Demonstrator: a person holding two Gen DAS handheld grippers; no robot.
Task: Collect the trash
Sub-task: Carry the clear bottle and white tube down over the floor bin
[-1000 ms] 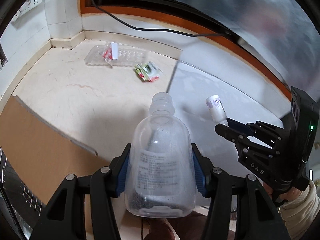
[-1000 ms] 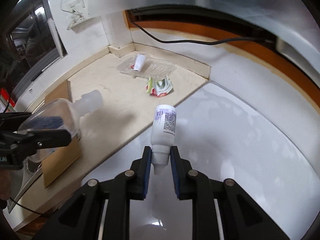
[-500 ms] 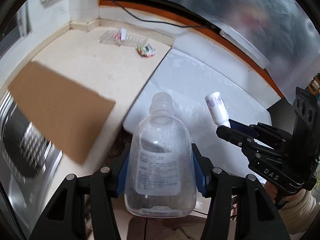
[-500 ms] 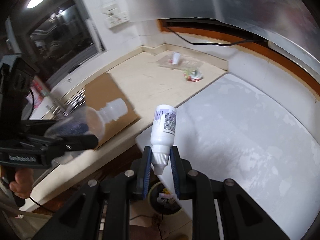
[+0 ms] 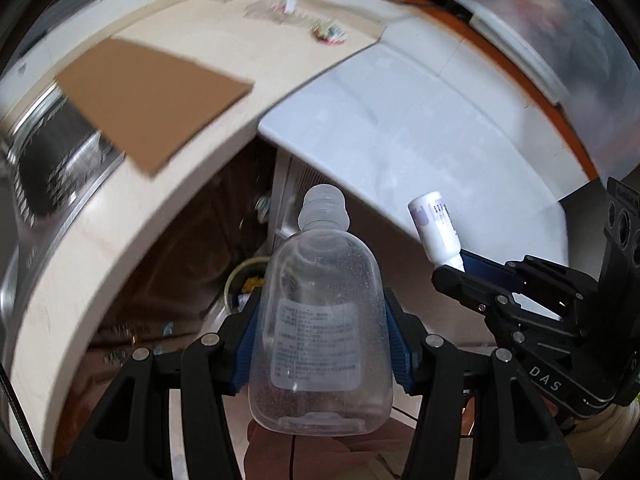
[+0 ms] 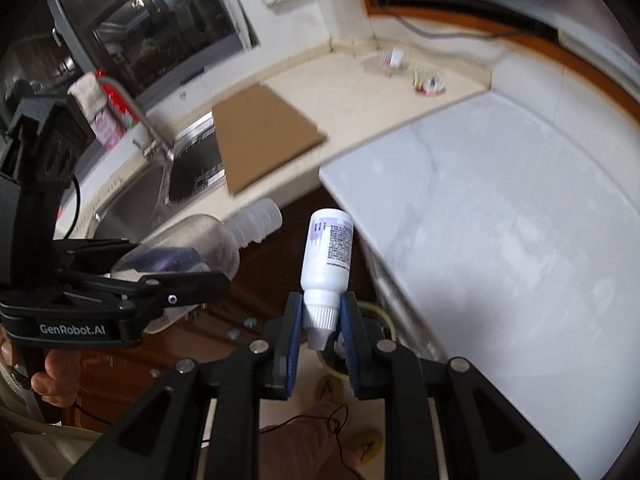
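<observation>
My left gripper (image 5: 320,336) is shut on a clear plastic bottle (image 5: 320,332) with a white label, held off the counter's front edge. It also shows in the right wrist view (image 6: 188,248). My right gripper (image 6: 320,320) is shut on the cap end of a small white bottle (image 6: 328,256), which also shows in the left wrist view (image 5: 434,232). A bin with a yellow rim (image 5: 244,276) stands on the floor below, partly hidden behind the clear bottle; it also shows in the right wrist view (image 6: 376,312). A clear plastic tray (image 6: 380,64) and a red-green wrapper (image 6: 430,82) lie far back on the counter.
A brown cardboard sheet (image 5: 152,100) lies on the beige counter (image 5: 224,36), partly over the steel sink (image 6: 176,172) with its tap (image 6: 132,108). A white appliance top (image 6: 500,208) is to the right. Dark wooden cabinet fronts (image 5: 172,264) are below.
Both grippers have pulled back from the counter and tilted down with their bottles. The counter's front edge, the cabinets and the floor bin have come into view.
</observation>
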